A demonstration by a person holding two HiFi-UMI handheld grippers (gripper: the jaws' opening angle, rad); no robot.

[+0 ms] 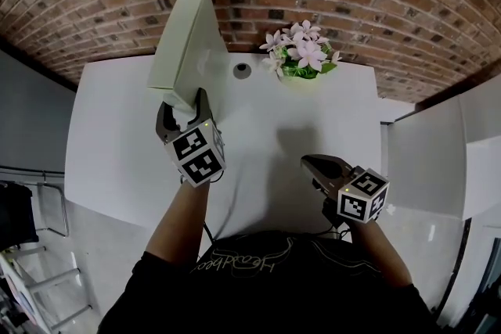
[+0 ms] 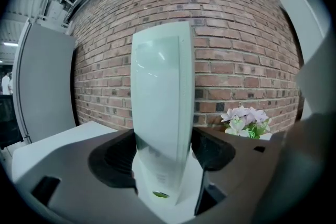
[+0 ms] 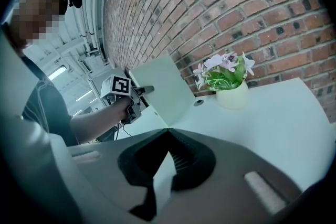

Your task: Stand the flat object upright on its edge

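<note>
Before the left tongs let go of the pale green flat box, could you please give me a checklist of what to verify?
1. Grip of the left tongs on the pale green flat rectangular box: ok, both jaws press on its lower end.
2. Box upright: ok, it stands tall on its narrow end in the left gripper view.
3. Bottom edge seated on the white table: cannot tell, the tongs hide the contact.
4. The right tongs out of the way: ok, shut, empty and apart from the box.
5. The white pot of pink flowers clear of the box: ok, it stands apart by the wall.
</note>
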